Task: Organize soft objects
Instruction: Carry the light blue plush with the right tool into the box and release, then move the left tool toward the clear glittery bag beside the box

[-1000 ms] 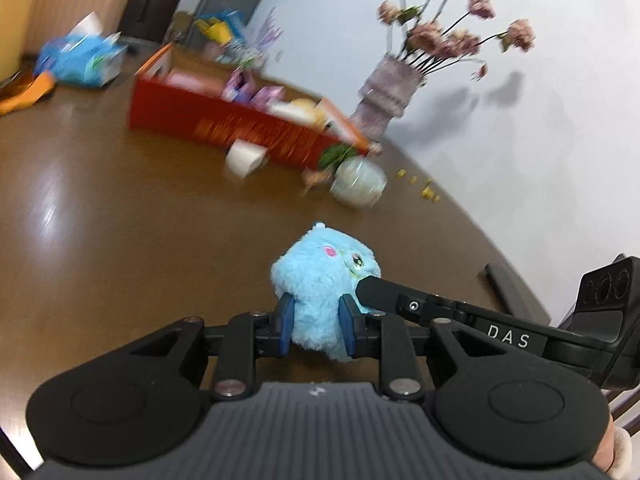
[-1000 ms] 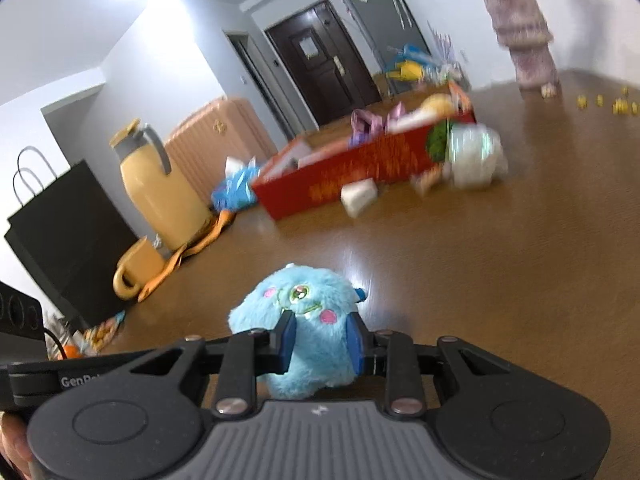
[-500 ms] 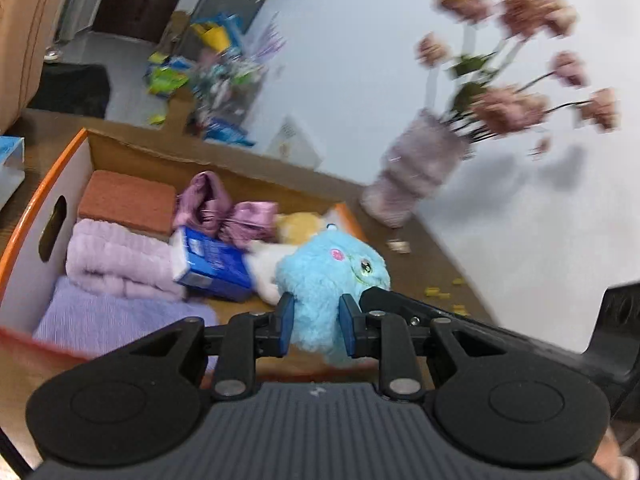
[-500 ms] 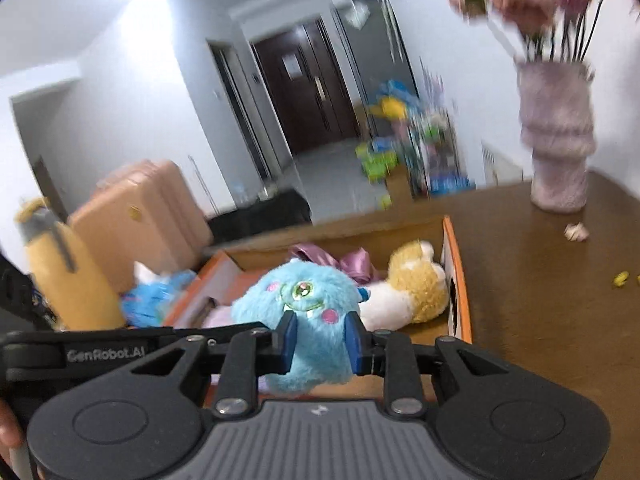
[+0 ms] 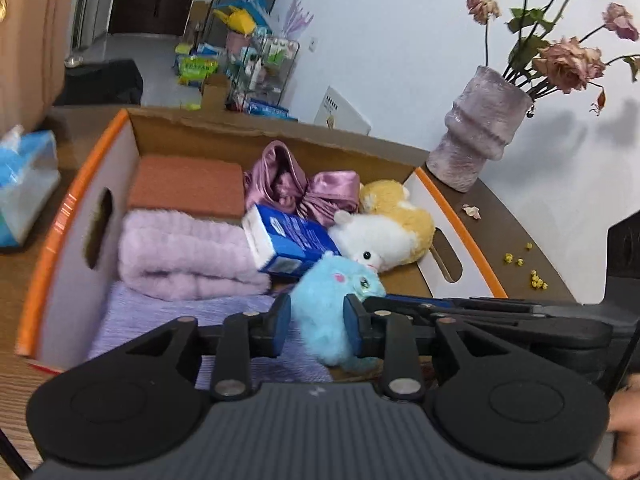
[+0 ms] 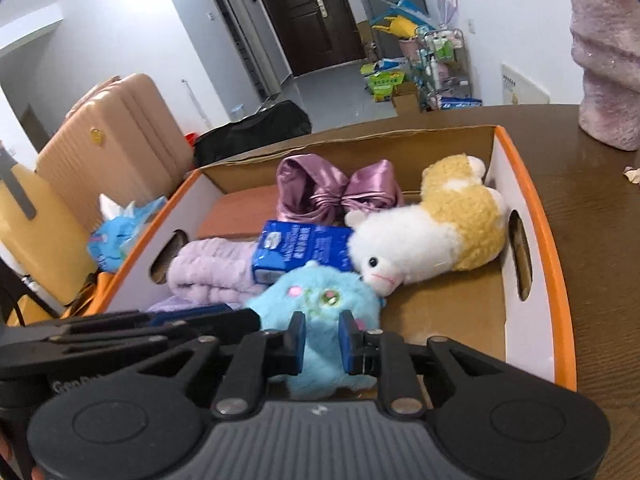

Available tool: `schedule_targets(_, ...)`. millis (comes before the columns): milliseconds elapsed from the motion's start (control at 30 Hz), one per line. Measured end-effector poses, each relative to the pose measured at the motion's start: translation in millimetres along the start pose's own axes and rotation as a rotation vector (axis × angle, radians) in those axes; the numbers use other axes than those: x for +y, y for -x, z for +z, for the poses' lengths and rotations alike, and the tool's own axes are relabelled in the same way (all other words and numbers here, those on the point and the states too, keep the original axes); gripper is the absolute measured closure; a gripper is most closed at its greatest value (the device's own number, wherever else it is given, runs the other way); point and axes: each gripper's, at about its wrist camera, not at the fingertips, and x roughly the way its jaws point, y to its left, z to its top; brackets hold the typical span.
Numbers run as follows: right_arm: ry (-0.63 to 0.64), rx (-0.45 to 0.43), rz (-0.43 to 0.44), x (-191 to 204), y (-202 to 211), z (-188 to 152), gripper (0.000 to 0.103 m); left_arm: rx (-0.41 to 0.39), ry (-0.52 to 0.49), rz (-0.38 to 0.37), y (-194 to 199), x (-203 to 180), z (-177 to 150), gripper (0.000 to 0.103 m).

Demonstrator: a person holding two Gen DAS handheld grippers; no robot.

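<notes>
Purple vase [image 5: 478,136] of dried flowers [image 5: 568,56] beside tan suitcase [image 6: 116,140]

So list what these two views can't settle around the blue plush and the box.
- Underside of the blue plush: both wrist views, hidden by the tool bodies; whether it touches the box floor is unclear.
- Blue carton print: too small and blurred to read in either view.
- Near wall of the box: covered by the right tool and the left tool.
- Flowers: cut off by the left view's edge.
</notes>
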Motion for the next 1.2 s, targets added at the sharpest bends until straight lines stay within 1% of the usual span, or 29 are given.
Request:
schedule_targets(33,0.007,-0.007,-0.002,2,7,1,0.084,-0.010,-0.013,0.008,8,-2,2,0.074)
schedule_targets(100,0.025,-0.047,-0.021,6,28,5,0.084,-0.038,-0.046,0.022,33,-6,7,0.073)
schedule_targets(233,0.059,-0.131,-0.041,12,91,15,0.084,-0.113,-0.091,0.056,87,-11,15,0.066)
schedule_targets(267,0.080,-0.156,-0.059,14,109,16,0.081,-0.137,-0.106,0.069,103,-13,15,0.065)
schedule_targets(300,0.100,-0.179,-0.072,15,126,16,0.074,-0.154,-0.118,0.079,115,-13,16,0.061)
schedule_targets(333,0.122,-0.206,-0.080,16,146,13,0.070,-0.180,-0.131,0.096,133,-13,14,0.055)
schedule_targets(367,0.137,-0.231,-0.076,16,166,9,0.064,-0.200,-0.139,0.114,147,-13,12,0.051)
schedule_targets(400,0.138,-0.252,-0.069,14,182,6,0.061,-0.219,-0.137,0.136,160,-13,8,0.042)
schedule_targets(433,0.127,-0.273,-0.068,11,199,1,0.060,-0.237,-0.129,0.154,171,-13,5,0.039)
schedule_targets(533,0.103,-0.318,-0.079,5,234,-11,0.060,-0.276,-0.134,0.175,196,-20,0,0.037)
schedule_targets(633,0.091,-0.336,-0.076,10,249,-21,0.059,-0.290,-0.130,0.151,211,-31,-4,0.035)
schedule_targets(767,0.120,-0.350,-0.035,23,262,-35,0.058,-0.312,-0.168,0.134,229,-44,-15,0.031)
schedule_targets(833,0.135,-0.366,-0.033,29,266,-42,0.057,-0.320,-0.168,0.139,236,-45,-24,0.031)
schedule_targets(900,0.159,-0.395,-0.056,36,271,-54,0.057,-0.337,-0.175,0.160,242,-47,-38,0.030)
schedule_targets(967,0.181,-0.432,-0.080,42,274,-71,0.056,-0.361,-0.181,0.155,249,-46,-57,0.025)
schedule_targets(1033,0.223,-0.466,-0.097,48,277,-94,0.054,-0.356,-0.182,0.154,252,-45,-81,0.025)
schedule_targets(1067,0.238,-0.477,-0.113,51,278,-106,0.053,-0.358,-0.189,0.161,253,-44,-94,0.025)
schedule_targets(1100,0.255,-0.488,-0.130,54,278,-119,0.052,-0.372,-0.200,0.184,255,-45,-111,0.025)
schedule_targets(1167,0.291,-0.513,-0.155,60,278,-148,0.048,-0.408,-0.218,0.211,262,-46,-144,0.022)
schedule_targets(1200,0.300,-0.517,-0.163,63,278,-162,0.047,-0.419,-0.210,0.219,265,-45,-158,0.021)
